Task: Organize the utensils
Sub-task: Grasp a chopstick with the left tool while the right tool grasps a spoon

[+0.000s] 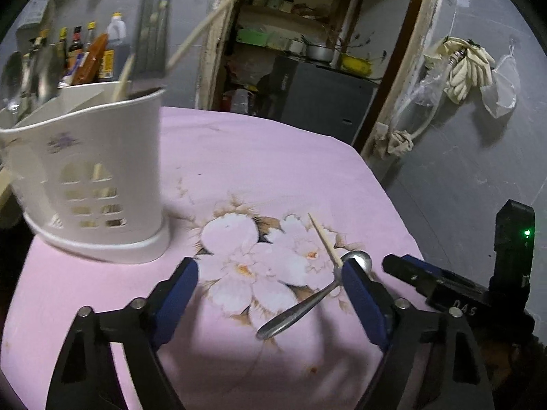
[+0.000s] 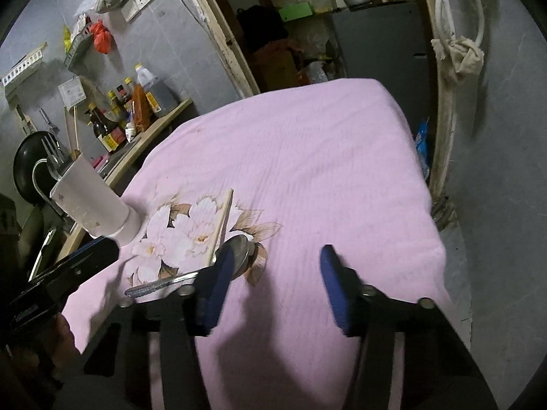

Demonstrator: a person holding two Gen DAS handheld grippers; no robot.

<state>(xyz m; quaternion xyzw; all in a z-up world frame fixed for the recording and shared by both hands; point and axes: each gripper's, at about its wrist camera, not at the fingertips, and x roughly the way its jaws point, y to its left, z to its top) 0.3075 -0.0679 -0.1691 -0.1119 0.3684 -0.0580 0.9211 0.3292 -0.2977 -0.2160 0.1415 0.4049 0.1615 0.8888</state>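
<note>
Left gripper (image 1: 270, 273) jaws wide, spoon (image 1: 301, 300) and chopstick (image 1: 324, 241) between them, untouched. Right gripper (image 2: 277, 273) jaws narrower, empty, spoon just left.

I see a pink tablecloth (image 1: 273, 157) printed with pale flowers (image 1: 253, 256), and behind it a grey wall and an open doorway onto cluttered shelves (image 1: 294, 7). Sauce bottles (image 2: 119, 116) crowd a side counter, a dark pan (image 2: 29, 164) beside them, knotted cloths (image 1: 465, 65) hanging right
</note>
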